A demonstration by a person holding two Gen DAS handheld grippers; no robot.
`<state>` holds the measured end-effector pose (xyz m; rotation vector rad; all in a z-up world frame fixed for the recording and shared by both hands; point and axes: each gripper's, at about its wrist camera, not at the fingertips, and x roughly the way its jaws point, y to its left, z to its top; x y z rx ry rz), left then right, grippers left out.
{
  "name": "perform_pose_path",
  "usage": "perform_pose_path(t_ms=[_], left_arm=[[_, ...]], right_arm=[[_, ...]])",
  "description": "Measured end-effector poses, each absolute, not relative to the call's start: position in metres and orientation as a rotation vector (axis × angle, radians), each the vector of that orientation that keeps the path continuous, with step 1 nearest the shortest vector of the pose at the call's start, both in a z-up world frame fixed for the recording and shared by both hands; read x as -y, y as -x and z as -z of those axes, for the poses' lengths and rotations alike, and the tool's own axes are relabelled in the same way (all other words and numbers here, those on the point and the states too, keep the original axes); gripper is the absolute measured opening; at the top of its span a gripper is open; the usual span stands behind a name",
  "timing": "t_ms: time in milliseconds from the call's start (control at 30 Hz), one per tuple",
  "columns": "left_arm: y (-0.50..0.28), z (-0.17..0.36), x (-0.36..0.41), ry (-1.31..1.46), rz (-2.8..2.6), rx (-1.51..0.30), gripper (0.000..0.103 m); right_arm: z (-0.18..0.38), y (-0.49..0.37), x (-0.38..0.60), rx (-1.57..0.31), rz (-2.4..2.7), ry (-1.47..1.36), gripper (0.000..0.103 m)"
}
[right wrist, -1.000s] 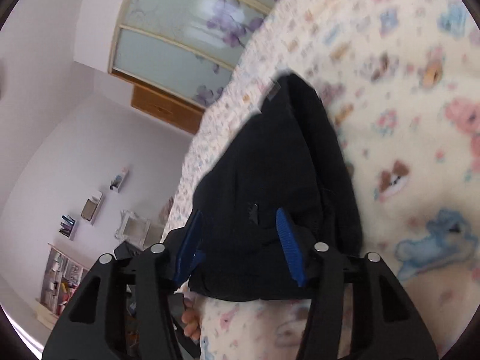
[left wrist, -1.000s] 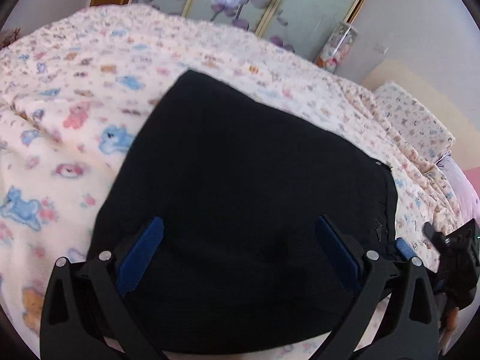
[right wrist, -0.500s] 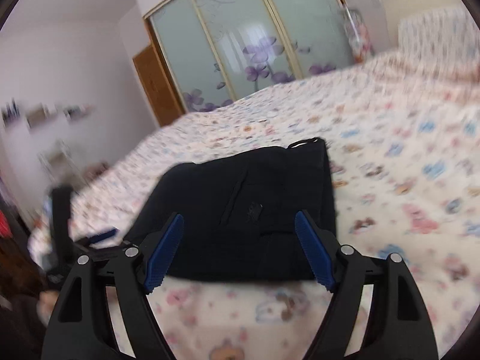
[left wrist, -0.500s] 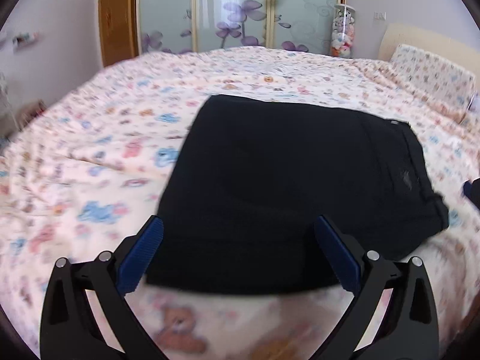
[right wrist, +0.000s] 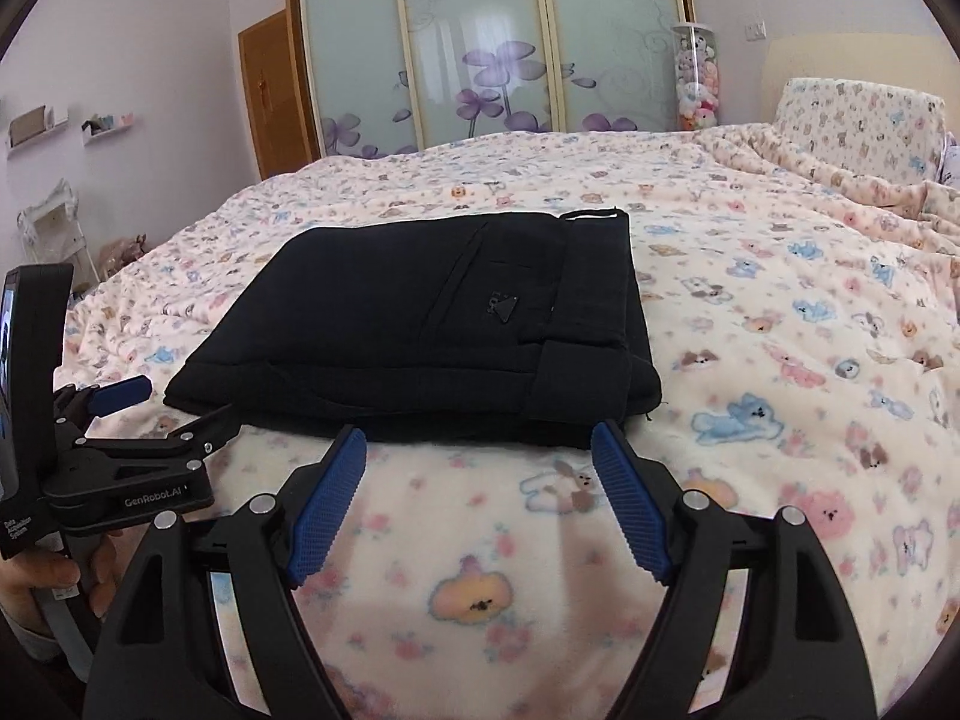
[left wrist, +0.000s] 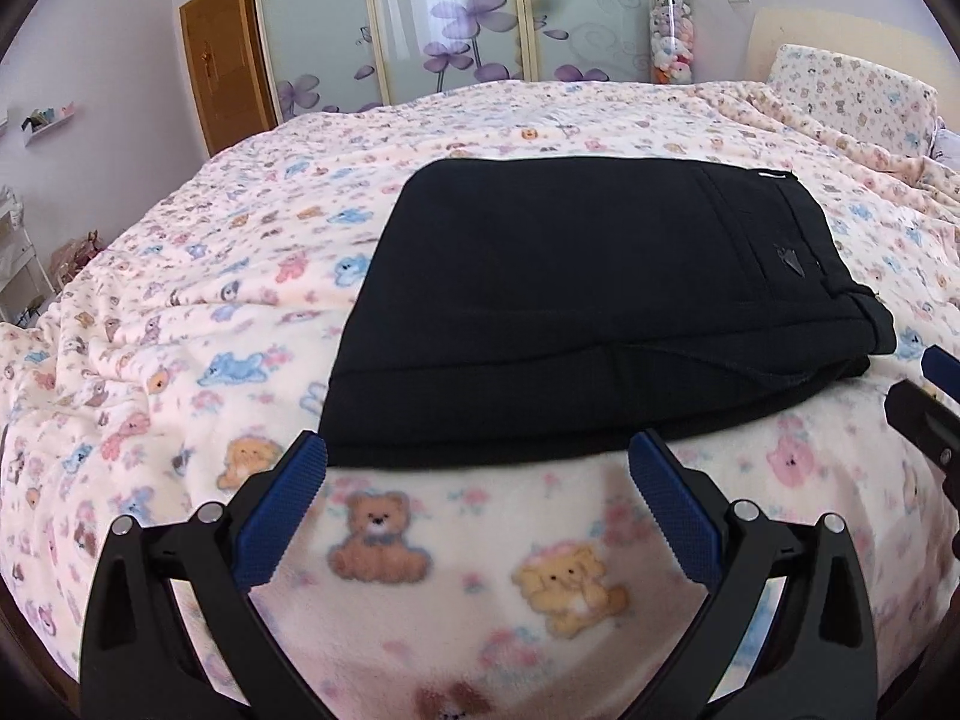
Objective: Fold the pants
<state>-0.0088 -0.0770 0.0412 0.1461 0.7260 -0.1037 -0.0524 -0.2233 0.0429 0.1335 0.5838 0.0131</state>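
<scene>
Black pants point(left wrist: 570, 300) lie folded into a flat rectangle on the bed, waistband end to the right, a small triangular badge near the pocket point(right wrist: 503, 313). My left gripper point(left wrist: 477, 450) hovers just short of the pants' near edge, open, nothing between its blue pads point(left wrist: 282, 510). My right gripper point(right wrist: 480, 435) sits in front of the near right corner of the pants point(right wrist: 420, 330); its jaws are opening and hold nothing. In the right wrist view the left gripper point(right wrist: 174, 408) shows at the left, fingers wide apart. The right gripper's tip point(left wrist: 936, 384) peeks in at the left wrist view's right edge.
The bed carries a pale fleece blanket point(left wrist: 180, 300) printed with bears. A pillow point(right wrist: 864, 120) lies at the far right. Behind stand frosted wardrobe doors point(right wrist: 480, 42) with purple flowers, a wooden door point(right wrist: 264, 90) and a tube of plush toys point(right wrist: 696, 78). A hand point(right wrist: 36, 576) holds the left gripper's handle.
Both grippers have drawn back off the pants and rolled level. The right jaws have widened and let go of the cloth. The pants now lie flat and free.
</scene>
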Motion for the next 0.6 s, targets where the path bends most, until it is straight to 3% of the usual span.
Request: perform_pose_path(t_ms=[233, 300, 400, 533, 600], left_arm=[[0.008, -0.047, 0.075, -0.136, 0.140, -0.715, 0.101], [0.004, -0.058, 0.068, -0.117, 0.145, -0.689, 0.101], [-0.016, -0.075, 0.050, -0.040, 0.158, -0.703, 0.101], [-0.056, -0.085, 0.021, 0.049, 0.178, -0.772, 0.101], [-0.072, -0.086, 0.013, 0.052, 0.176, -0.805, 0.101]], right_arm=[[-0.055, 0.048, 0.237, -0.561, -0.004, -0.156, 0.082], [-0.069, 0.041, 0.254, -0.536, 0.002, -0.187, 0.089], [-0.072, 0.007, 0.290, -0.615, -0.043, -0.301, 0.090], [-0.056, -0.043, 0.332, -0.725, -0.120, -0.497, 0.087], [-0.041, -0.069, 0.348, -0.788, -0.162, -0.609, 0.080]])
